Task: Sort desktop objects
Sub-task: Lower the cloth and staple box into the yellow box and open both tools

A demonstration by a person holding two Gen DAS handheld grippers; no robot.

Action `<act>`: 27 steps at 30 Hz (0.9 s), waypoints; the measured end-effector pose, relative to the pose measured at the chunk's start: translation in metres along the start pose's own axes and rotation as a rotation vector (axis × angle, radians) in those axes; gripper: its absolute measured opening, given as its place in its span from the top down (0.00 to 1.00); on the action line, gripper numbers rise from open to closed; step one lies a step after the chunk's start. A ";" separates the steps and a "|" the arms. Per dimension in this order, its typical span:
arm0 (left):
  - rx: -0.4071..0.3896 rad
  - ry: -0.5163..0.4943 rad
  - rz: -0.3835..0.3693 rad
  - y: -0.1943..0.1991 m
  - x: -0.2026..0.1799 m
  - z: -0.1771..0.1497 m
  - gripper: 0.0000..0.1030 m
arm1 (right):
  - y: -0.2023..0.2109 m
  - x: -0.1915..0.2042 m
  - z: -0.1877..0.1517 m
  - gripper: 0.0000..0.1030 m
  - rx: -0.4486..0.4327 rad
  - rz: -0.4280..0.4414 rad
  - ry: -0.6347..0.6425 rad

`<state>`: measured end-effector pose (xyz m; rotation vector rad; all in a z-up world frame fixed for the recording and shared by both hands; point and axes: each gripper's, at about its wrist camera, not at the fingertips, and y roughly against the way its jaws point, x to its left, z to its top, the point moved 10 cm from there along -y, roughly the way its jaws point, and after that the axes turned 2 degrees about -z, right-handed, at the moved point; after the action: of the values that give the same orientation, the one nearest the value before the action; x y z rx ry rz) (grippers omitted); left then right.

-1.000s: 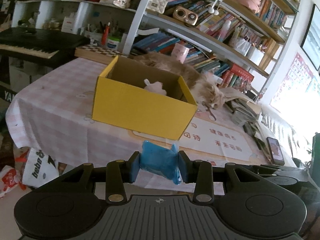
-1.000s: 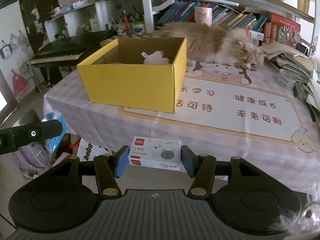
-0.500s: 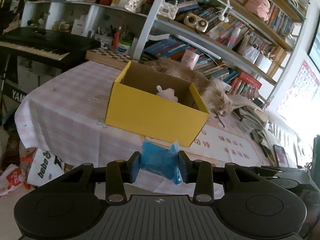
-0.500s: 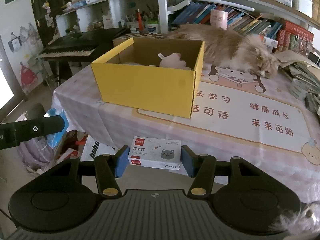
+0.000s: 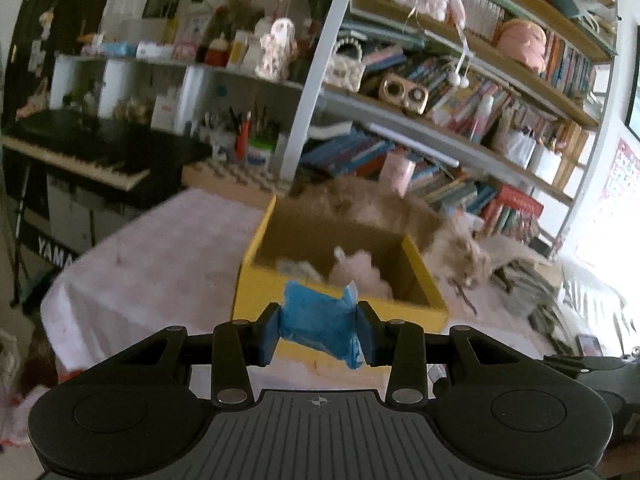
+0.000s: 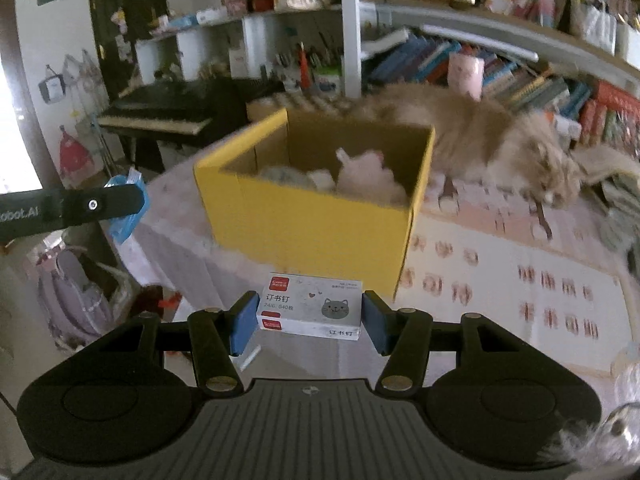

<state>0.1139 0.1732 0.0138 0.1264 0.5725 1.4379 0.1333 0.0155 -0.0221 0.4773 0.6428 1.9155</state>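
Note:
My left gripper [image 5: 319, 330] is shut on a blue crinkled packet [image 5: 320, 322], held in the air just in front of the near wall of the yellow cardboard box [image 5: 256, 292]. My right gripper [image 6: 308, 316] is shut on a white staple box with a cat picture [image 6: 310, 310], held before the box's front wall [image 6: 312, 232]. The yellow box is open on top and holds a pink plush toy [image 6: 368, 180] and other soft items. In the right wrist view the left gripper's finger and its blue packet [image 6: 126, 204] show at the left.
A fluffy tan cat [image 6: 500, 144] lies on the table behind and right of the box. The table has a pink checked cloth [image 5: 160, 264] and a printed mat [image 6: 520, 280]. Bookshelves stand behind, a keyboard piano [image 5: 80, 152] at left, stacked papers [image 5: 532, 288] at right.
Both grippers have risen and moved closer to the yellow box, so its inside shows more. Each still holds its object. The cat has not moved.

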 end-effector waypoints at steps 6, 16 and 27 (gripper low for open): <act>-0.014 -0.032 0.002 -0.036 -0.007 0.024 0.63 | -0.017 -0.012 0.047 0.49 -0.074 0.005 0.031; 0.041 -0.076 0.006 -0.107 -0.017 0.032 0.63 | -0.061 -0.046 0.109 0.49 -0.136 0.005 0.049; 0.170 -0.100 0.039 -0.184 -0.027 0.013 0.63 | -0.113 -0.069 0.135 0.49 -0.107 0.041 0.041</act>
<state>0.2840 0.1228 -0.0441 0.3440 0.6117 1.4114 0.3197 0.0209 0.0100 0.3867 0.5572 1.9918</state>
